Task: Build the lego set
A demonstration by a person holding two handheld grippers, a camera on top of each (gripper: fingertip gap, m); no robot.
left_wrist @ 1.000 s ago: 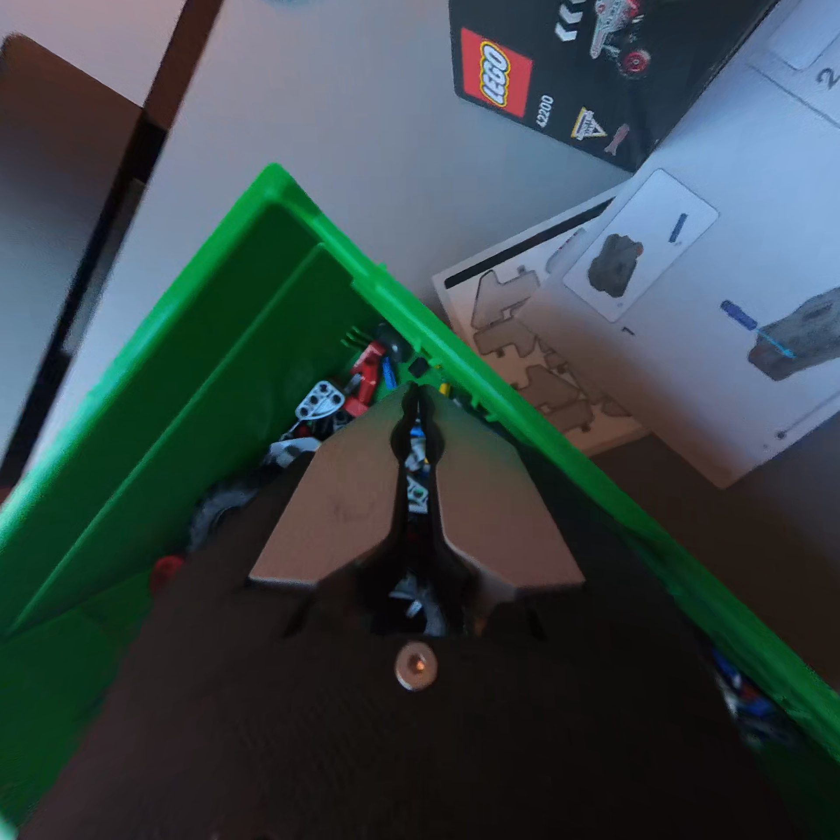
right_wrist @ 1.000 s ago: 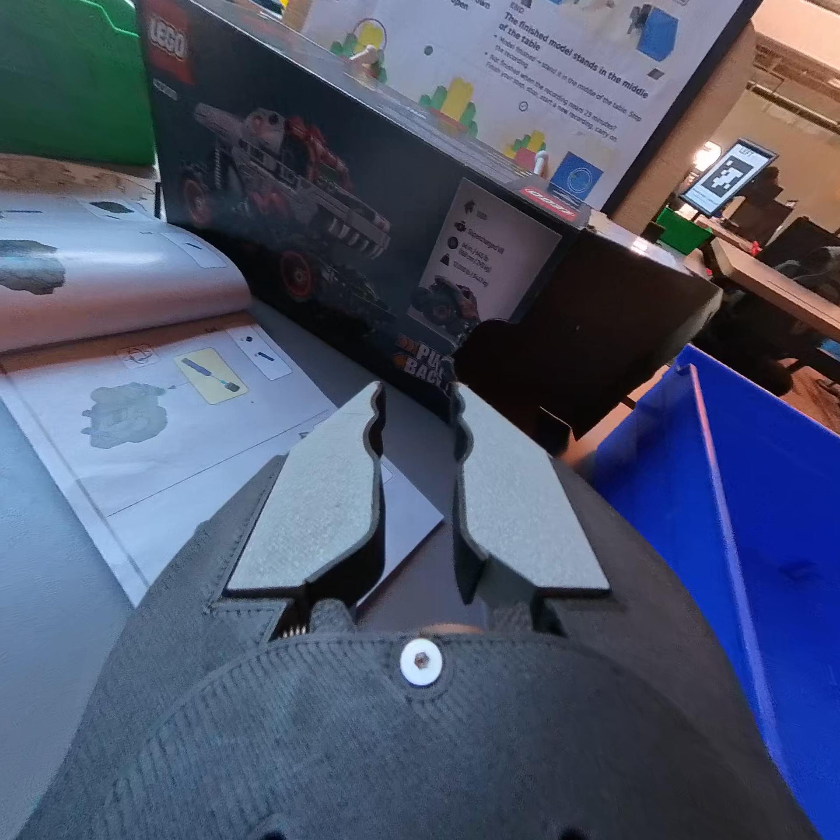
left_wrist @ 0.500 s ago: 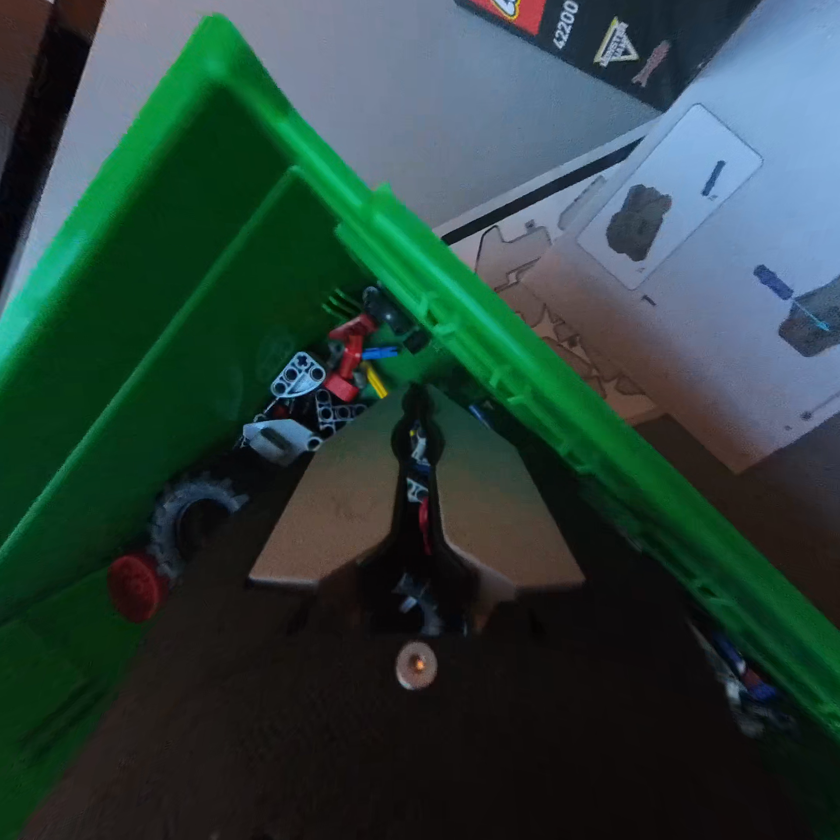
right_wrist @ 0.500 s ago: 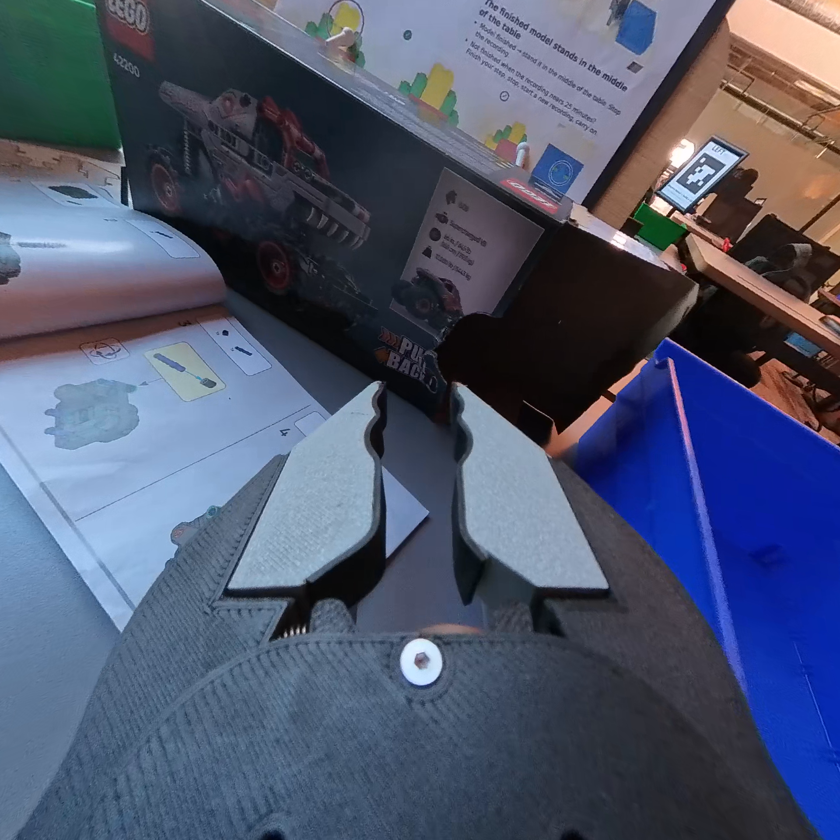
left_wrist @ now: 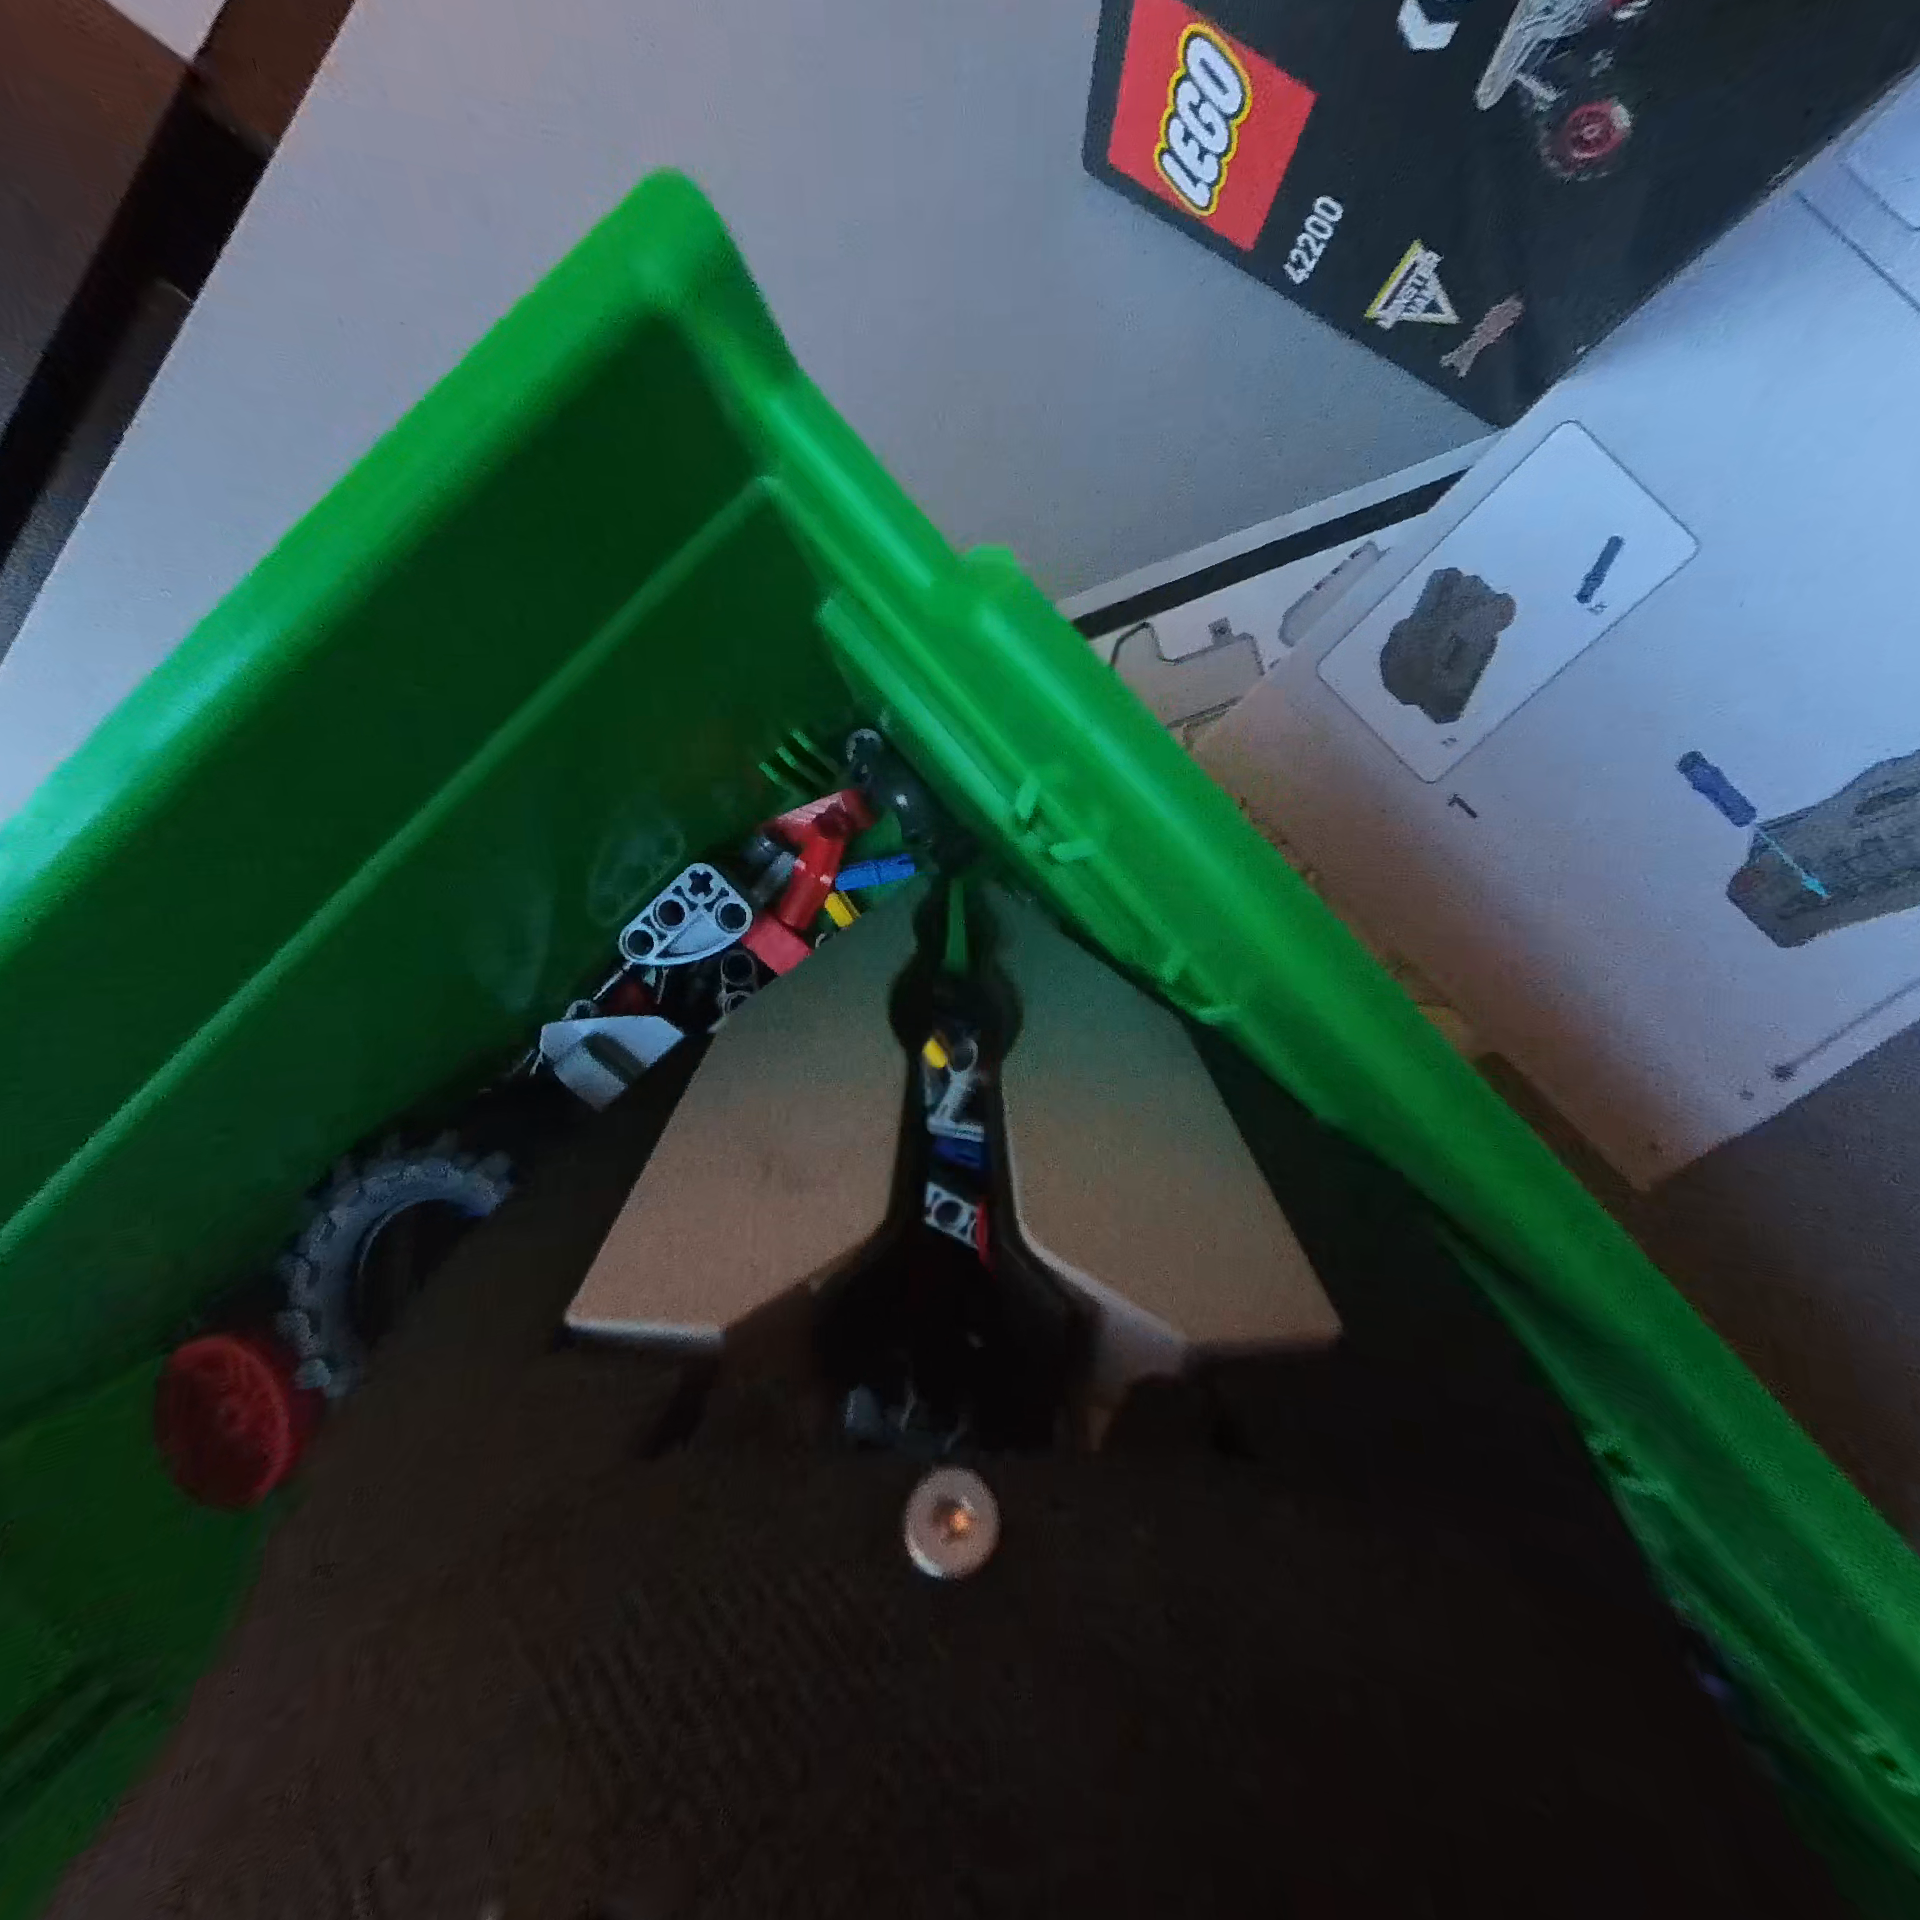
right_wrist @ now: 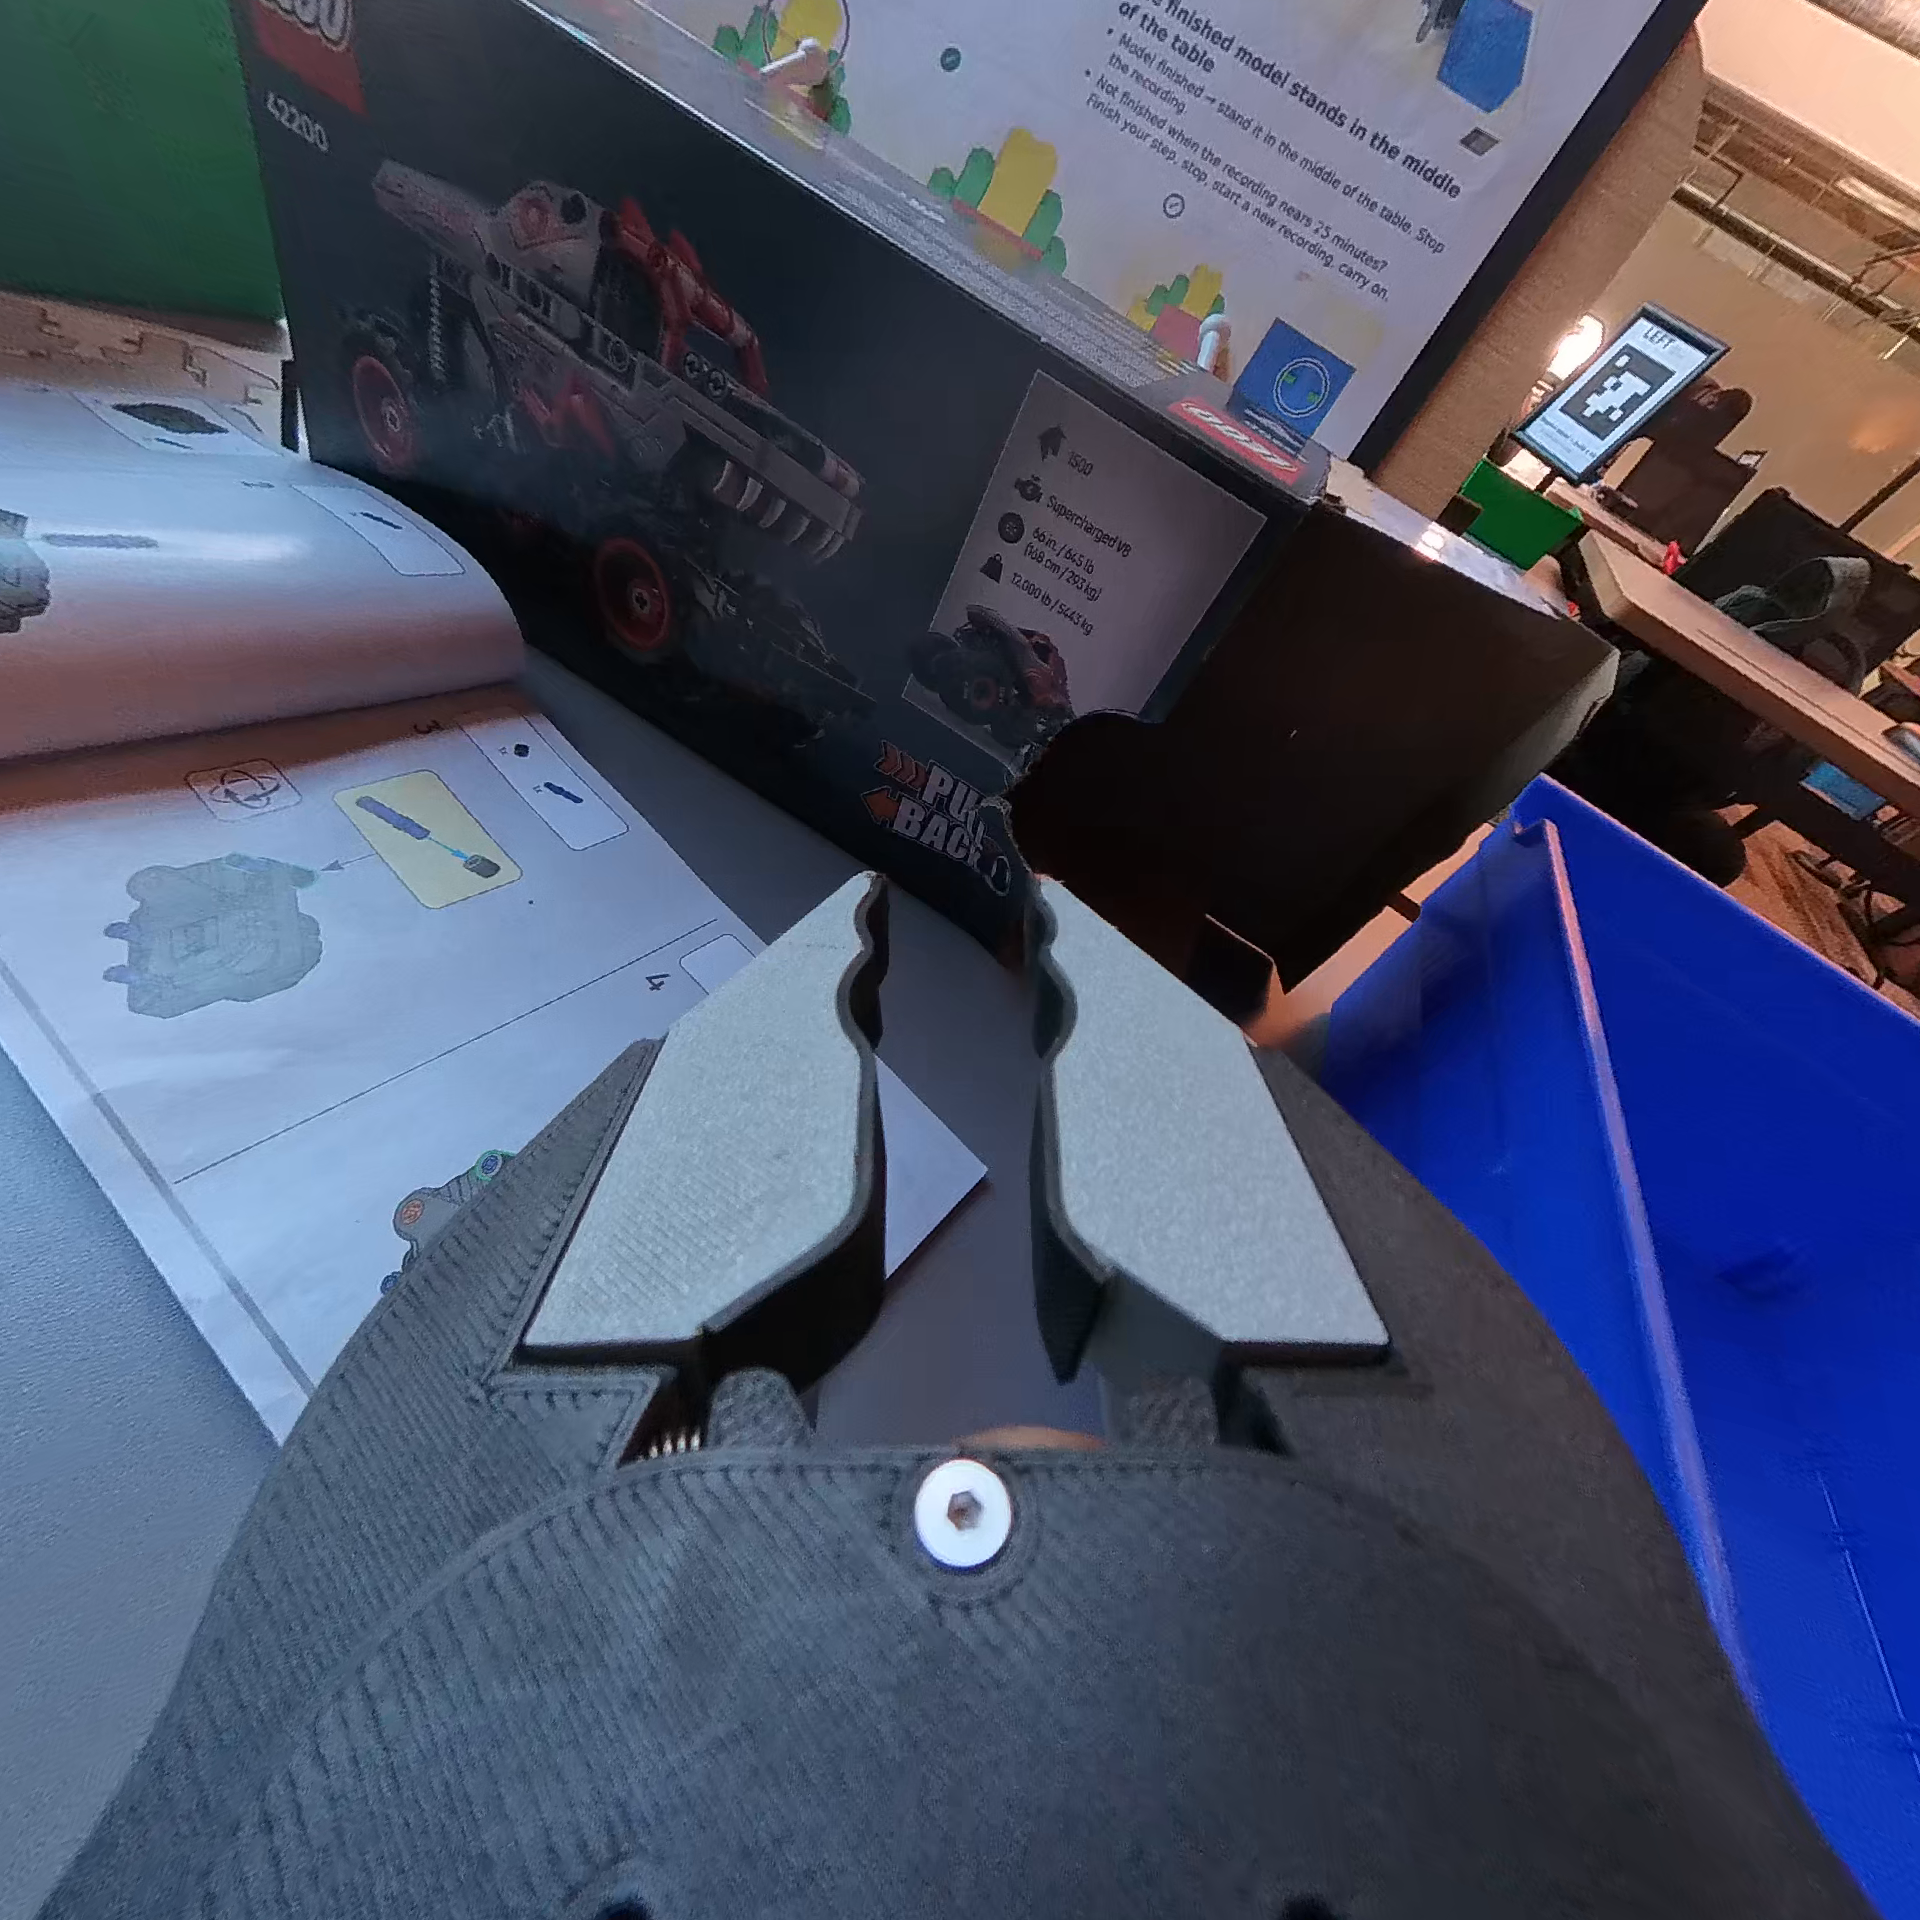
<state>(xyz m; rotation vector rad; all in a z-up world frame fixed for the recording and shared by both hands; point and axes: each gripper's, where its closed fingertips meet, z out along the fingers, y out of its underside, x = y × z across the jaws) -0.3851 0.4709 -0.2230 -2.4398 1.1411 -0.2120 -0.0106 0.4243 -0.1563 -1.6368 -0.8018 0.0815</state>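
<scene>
Inside the green bin (left_wrist: 436,644), a heap of loose lego pieces (left_wrist: 769,914) is seen, gathered toward the far corner: a pale grey perforated plate, red connectors, a blue pin and a yellow bit. A grey knobbly tyre (left_wrist: 374,1236) and a red round hub (left_wrist: 229,1418) lie apart from the heap, by the near wall. The left gripper (left_wrist: 951,914) is lowered into the bin over the pieces; its tips are nearly together, with only a narrow slit between them, and whether a piece is pinched there cannot be told. The bin's ribbed rim stands just beside the right-hand finger.

Printed writing and a red logo patch are carried by the black set box (right_wrist: 727,416), which stands upright on the grey table (left_wrist: 935,312) with a picture of a toothed monster truck. Beside it the instruction booklet (right_wrist: 312,935) lies open, its left page bowed upward; printed step diagrams are shown.

The right gripper (right_wrist: 961,914) is held above the booklet's corner, its jaws apart and holding nothing; its matte grey fingers (right_wrist: 727,1174) have a fine ribbed texture and scalloped inner edges. A smooth blue bin (right_wrist: 1662,1143) stands close on its right. A white poster (right_wrist: 1143,135) with coloured brick drawings and text rises behind the box.
</scene>
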